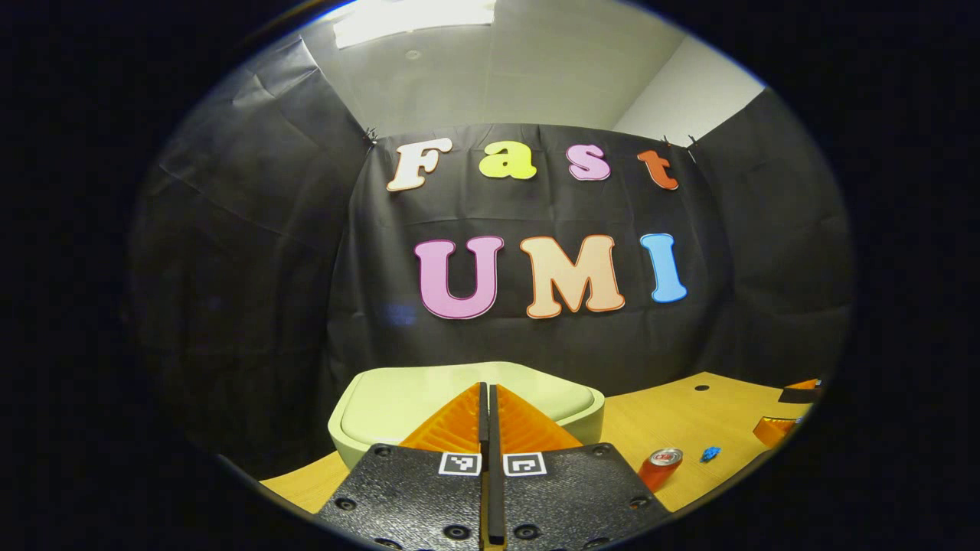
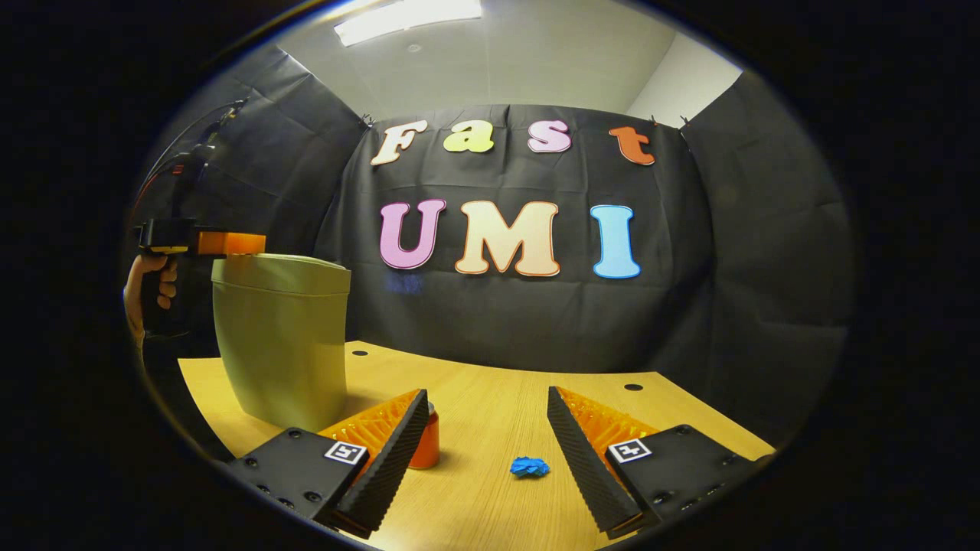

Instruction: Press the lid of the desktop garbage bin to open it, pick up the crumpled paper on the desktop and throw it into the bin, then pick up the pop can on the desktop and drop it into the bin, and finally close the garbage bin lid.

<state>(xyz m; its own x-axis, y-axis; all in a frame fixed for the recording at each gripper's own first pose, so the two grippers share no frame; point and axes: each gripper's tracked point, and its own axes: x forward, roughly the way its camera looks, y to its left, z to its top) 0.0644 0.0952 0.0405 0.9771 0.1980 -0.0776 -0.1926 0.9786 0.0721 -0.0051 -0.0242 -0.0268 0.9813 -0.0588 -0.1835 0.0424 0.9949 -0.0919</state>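
A pale green desktop bin point(image 2: 282, 344) stands at the left of the wooden table point(image 2: 490, 398), its lid point(image 1: 398, 402) down. My left gripper point(image 1: 488, 390) is shut and sits over the lid's near edge; whether it touches the lid I cannot tell. From the right gripper view, the left gripper point(image 2: 230, 243), held by a hand point(image 2: 145, 291), hovers at the bin's top. A small blue crumpled paper point(image 2: 530, 466) lies between the fingers of my open right gripper point(image 2: 487, 398), a little ahead. The red pop can point(image 2: 425, 444) stands behind the right gripper's left finger; it also appears low right point(image 1: 660, 467).
Round cable holes point(image 2: 632, 387) dot the table near the back. Black cloth walls close in the table behind and at both sides. In the left gripper view the other gripper's fingers point(image 1: 777, 428) show at the far right edge.
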